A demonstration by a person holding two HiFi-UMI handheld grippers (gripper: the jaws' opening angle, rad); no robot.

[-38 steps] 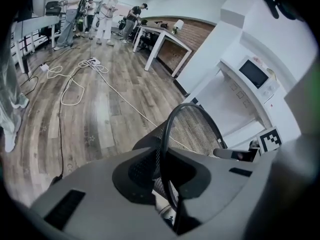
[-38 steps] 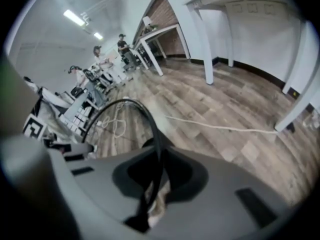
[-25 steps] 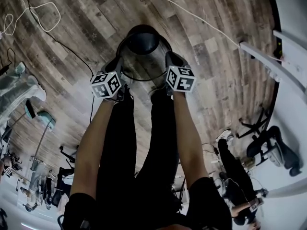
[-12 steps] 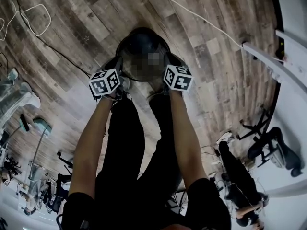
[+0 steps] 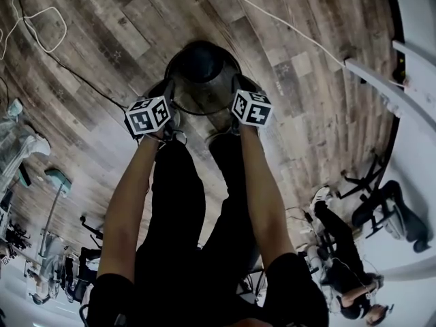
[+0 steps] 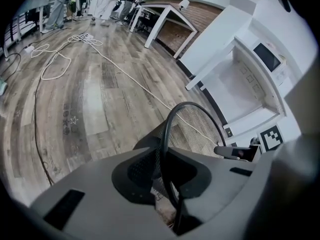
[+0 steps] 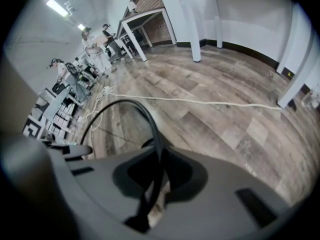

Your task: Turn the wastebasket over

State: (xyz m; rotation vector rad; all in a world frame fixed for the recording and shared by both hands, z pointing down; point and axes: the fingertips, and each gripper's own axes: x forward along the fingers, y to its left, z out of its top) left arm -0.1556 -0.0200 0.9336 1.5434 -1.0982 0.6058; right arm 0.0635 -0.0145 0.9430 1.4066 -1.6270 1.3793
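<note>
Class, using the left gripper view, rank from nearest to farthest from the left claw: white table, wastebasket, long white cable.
1. Wastebasket: rim held in the left claw.
2. Long white cable: across the floor, mid-frame.
3. White table: far back, top centre.

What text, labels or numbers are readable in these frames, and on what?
No readable text anywhere.
Left marker cube and right marker cube: black-and-white square patterns only, no letters or digits.
Dark panel on the white appliance: too small to read.
Wastebasket: no label visible.
</note>
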